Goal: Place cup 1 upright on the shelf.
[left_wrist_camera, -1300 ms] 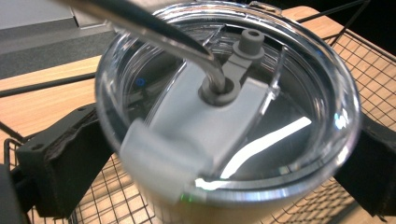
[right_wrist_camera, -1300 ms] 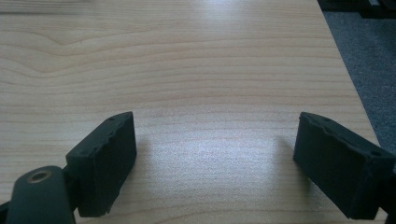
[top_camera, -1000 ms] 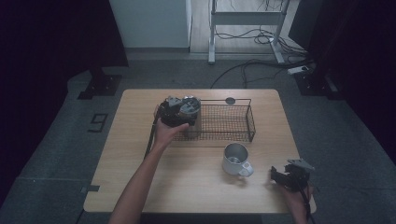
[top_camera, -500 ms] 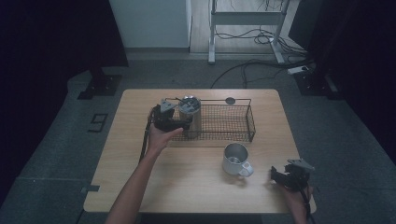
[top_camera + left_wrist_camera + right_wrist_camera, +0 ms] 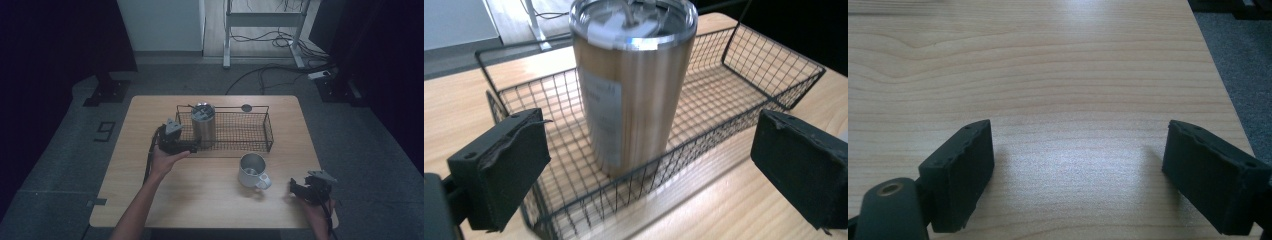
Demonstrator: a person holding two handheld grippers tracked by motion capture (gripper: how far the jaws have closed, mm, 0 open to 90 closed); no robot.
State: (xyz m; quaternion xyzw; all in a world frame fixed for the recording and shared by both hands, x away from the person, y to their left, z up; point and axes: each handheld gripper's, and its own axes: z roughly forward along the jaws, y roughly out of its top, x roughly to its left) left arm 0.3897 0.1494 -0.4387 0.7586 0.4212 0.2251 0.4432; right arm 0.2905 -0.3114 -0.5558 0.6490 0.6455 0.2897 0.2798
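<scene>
A steel tumbler [image 5: 203,124] [image 5: 636,80] with a lid stands upright in the left end of a black wire basket [image 5: 250,131] [image 5: 744,75]. My left gripper [image 5: 186,146] [image 5: 649,185] is open just outside the basket's near-left corner, its jaws wide apart and apart from the tumbler. A white mug [image 5: 252,171] stands on the table in front of the basket. At the table's near right corner my right gripper [image 5: 296,187] [image 5: 1078,170] is open over bare wood, with nothing between its jaws.
The wooden table [image 5: 200,195] has a small dark disc [image 5: 246,107] behind the basket. The table's right edge [image 5: 1220,75] lies close to the right gripper. Grey floor, cables and a desk frame [image 5: 260,30] lie beyond.
My left gripper let go of the tumbler, which now stands in the basket, and drew back toward the near left. The right gripper has stayed put.
</scene>
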